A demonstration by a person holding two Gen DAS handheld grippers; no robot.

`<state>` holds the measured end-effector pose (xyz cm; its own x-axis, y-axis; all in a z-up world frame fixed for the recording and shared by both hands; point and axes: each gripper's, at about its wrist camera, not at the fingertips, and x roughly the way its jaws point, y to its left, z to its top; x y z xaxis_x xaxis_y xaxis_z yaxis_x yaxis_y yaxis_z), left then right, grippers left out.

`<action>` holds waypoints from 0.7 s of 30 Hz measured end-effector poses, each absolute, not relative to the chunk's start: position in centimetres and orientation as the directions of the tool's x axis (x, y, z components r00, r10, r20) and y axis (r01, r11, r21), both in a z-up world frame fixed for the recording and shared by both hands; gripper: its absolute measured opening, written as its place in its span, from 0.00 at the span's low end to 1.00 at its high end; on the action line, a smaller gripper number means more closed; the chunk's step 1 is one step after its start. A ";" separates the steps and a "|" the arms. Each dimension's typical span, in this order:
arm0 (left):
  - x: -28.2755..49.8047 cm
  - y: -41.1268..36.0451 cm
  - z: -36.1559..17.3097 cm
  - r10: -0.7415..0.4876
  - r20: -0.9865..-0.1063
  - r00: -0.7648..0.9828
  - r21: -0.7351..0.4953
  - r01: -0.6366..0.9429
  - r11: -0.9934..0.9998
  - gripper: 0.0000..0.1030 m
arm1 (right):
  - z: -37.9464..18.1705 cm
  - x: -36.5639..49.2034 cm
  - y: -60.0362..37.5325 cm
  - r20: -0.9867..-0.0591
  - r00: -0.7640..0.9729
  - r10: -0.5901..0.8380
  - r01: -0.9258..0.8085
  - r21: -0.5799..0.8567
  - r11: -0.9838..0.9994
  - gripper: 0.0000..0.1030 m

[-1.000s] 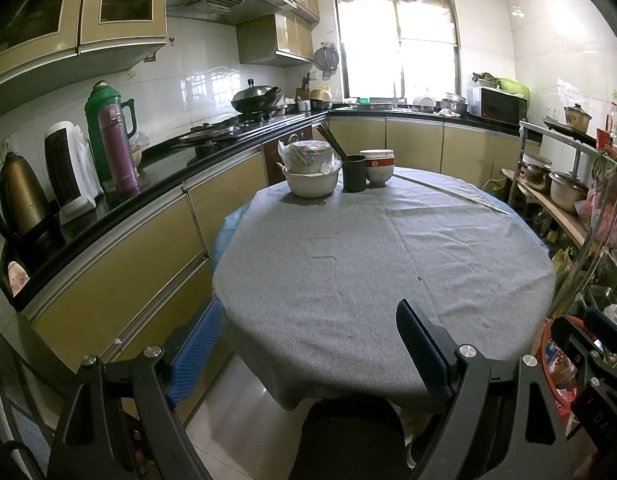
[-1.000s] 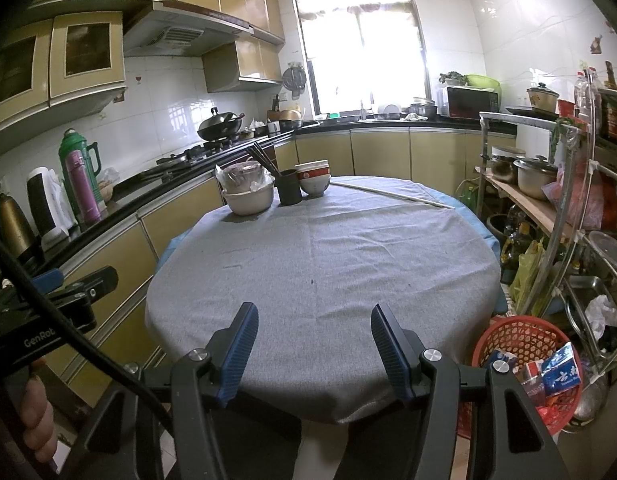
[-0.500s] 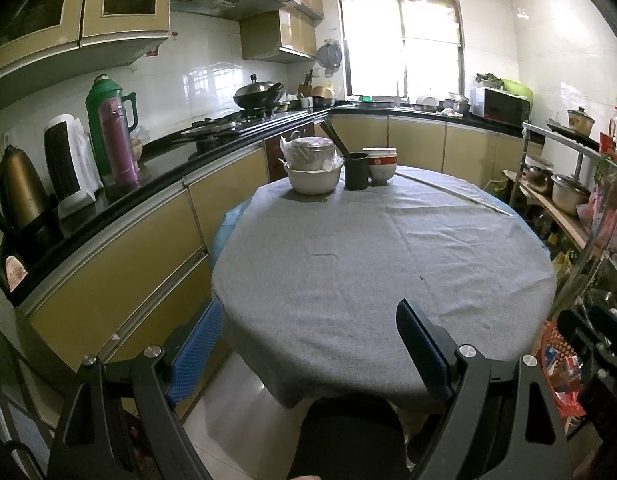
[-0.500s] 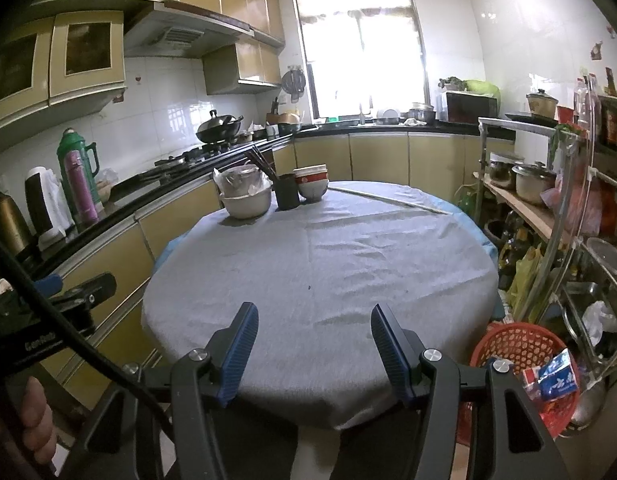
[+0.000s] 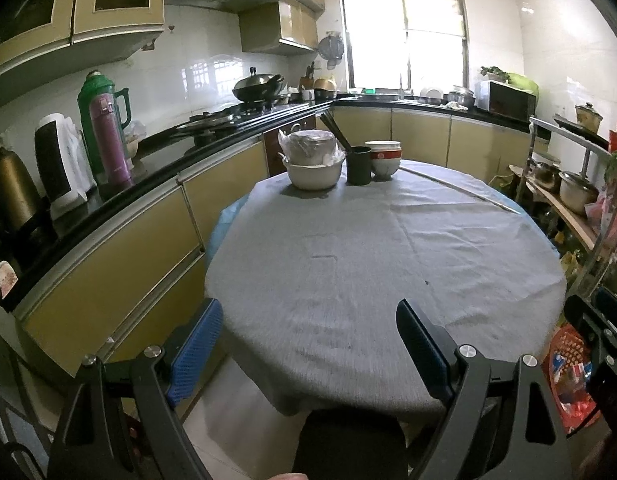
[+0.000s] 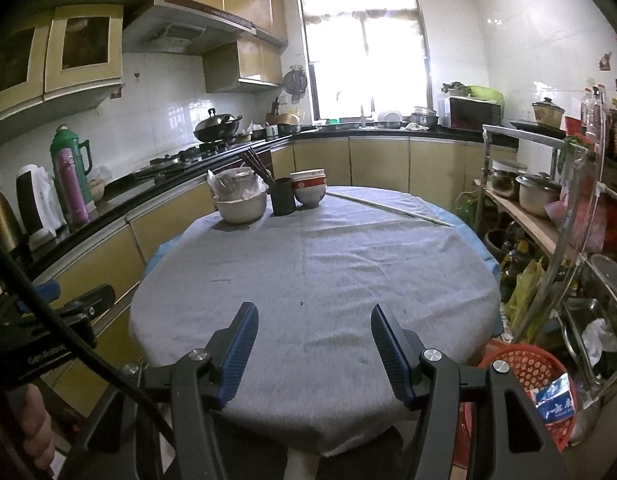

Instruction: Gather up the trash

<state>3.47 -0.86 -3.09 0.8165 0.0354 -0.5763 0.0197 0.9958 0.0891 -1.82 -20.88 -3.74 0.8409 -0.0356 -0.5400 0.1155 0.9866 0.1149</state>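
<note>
Trash already fills the red basket (image 6: pixel 524 376) right of my empty, parted jaws; table (image 6: pixel 316 272) ahead looks cleared.

Tablecloth (image 6: pixel 308 280): matt grey woven cloth, creased
Counter (image 5: pixel 148 196): glossy black stone
Wall tiles (image 5: pixel 212 76): glazed white
Basket (image 6: pixel 524 364): red perforated plastic
Fingers (image 6: pixel 240 356): ribbed blue pads

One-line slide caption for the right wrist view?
Right gripper, jaws open and empty, faces a round grey-clothed table; a red plastic basket holding wrappers sits on the floor beside it.
</note>
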 end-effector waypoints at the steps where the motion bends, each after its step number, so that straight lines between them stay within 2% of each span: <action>1: 3.8 -0.9 -3.2 0.038 -0.578 0.815 0.090 0.017 0.996 0.86 | -4.0 -1.5 -20.9 -0.542 0.840 -0.037 0.114 0.110 0.987 0.61; 16: 6.8 -1.1 -4.1 0.056 -0.596 0.801 0.106 0.009 0.994 0.86 | -5.5 2.0 -22.5 -0.573 0.819 -0.034 0.128 0.125 0.984 0.61; 21: 8.7 -1.2 -4.6 0.018 -0.610 0.793 0.088 0.044 0.995 0.86 | -6.6 4.3 -23.3 -0.604 0.797 -0.016 0.129 0.145 0.981 0.61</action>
<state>8.66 -1.24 -4.64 0.7925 0.0185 -0.6095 0.0443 0.9952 0.0877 4.26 -23.28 -6.64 0.7970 -0.0155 -0.6037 0.1288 0.9811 0.1448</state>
